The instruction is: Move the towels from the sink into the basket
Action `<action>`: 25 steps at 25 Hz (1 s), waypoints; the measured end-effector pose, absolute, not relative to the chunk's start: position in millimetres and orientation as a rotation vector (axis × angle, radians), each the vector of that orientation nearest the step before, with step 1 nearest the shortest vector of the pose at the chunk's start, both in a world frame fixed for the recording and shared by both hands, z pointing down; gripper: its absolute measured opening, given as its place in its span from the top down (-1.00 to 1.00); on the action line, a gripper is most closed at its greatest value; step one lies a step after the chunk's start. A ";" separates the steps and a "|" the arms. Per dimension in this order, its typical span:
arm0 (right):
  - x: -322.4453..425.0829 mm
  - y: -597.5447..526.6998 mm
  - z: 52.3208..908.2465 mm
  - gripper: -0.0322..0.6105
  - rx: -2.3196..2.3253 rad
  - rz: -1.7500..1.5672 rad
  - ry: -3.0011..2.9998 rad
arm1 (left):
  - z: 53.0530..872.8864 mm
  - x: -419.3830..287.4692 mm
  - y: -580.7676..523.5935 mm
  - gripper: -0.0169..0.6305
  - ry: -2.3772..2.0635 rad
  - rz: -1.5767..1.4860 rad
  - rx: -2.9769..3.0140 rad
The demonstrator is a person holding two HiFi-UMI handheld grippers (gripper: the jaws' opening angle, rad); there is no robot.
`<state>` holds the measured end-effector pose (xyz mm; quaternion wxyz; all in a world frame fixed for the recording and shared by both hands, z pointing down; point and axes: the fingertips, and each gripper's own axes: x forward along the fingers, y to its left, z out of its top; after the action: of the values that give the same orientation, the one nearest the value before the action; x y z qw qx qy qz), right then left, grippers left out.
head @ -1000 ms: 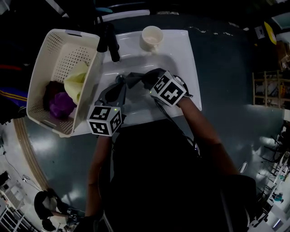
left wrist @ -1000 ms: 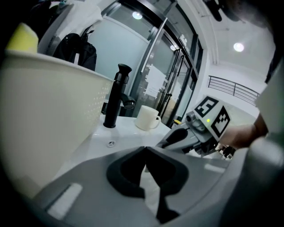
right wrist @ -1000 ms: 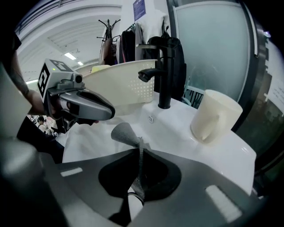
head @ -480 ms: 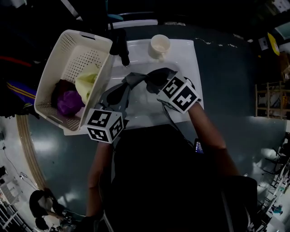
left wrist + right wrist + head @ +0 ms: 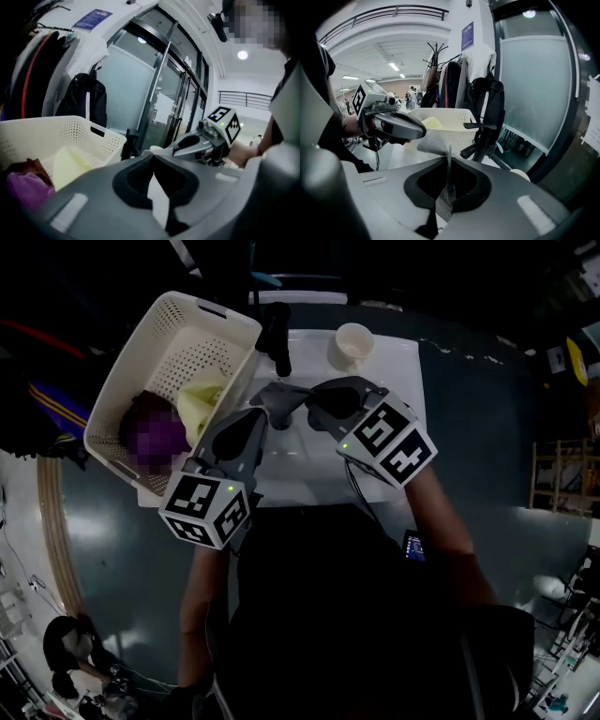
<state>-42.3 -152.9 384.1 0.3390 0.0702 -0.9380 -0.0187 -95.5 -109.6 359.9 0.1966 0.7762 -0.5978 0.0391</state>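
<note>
Left tool (image 5: 260, 417) and right tool (image 5: 315, 401), tilted downward, apparently pinch one grey towel (image 5: 284, 397).

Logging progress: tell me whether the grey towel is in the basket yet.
Not yet: grey towel hangs pinched between left gripper and right gripper, over the sink.

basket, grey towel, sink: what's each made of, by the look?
The basket looks like matte cream moulded plastic: regular perforated walls. The grey towel is soft textured cloth, maybe microfibre: fine mesh weave, hangs limp. The sink is smooth white, ceramic or enamel; can't tell.
</note>
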 end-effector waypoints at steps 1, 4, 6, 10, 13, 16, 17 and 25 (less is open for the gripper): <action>-45.3 -152.4 379.9 0.88 0.177 -0.060 -2.452 | 355.0 -100.0 -107.3 0.93 -1.696 0.107 2.174; -56.5 -149.3 367.6 0.88 0.161 -0.092 -2.492 | 343.1 -115.1 -99.1 0.93 -1.767 0.084 2.160; -64.8 -146.1 361.3 0.88 0.153 -0.116 -2.515 | 338.5 -126.2 -92.0 0.93 -1.817 0.067 2.134; -80.6 -138.2 347.0 0.88 0.127 -0.152 -2.557 | 328.2 -143.2 -76.3 0.93 -1.892 0.042 2.094; -93.3 -132.8 330.4 0.88 0.110 -0.187 -2.596 | 317.8 -155.5 -65.1 0.93 -1.948 0.032 2.071; -108.1 -127.7 317.6 0.88 0.087 -0.221 -2.632 | 311.2 -170.1 -54.0 0.93 -2.008 0.015 2.041; -113.3 -125.9 313.7 0.88 0.079 -0.234 -2.643 | 309.9 -175.1 -50.2 0.93 -2.027 0.011 2.029; -153.5 -108.2 282.7 0.88 0.036 -0.356 -2.718 | 298.7 -210.9 -14.1 0.93 -2.170 -0.037 1.922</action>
<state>-153.5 -108.2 282.7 0.1986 0.0129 -0.9717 -0.1272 -210.9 -14.1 298.7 0.1208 0.6581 -0.7430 -0.0125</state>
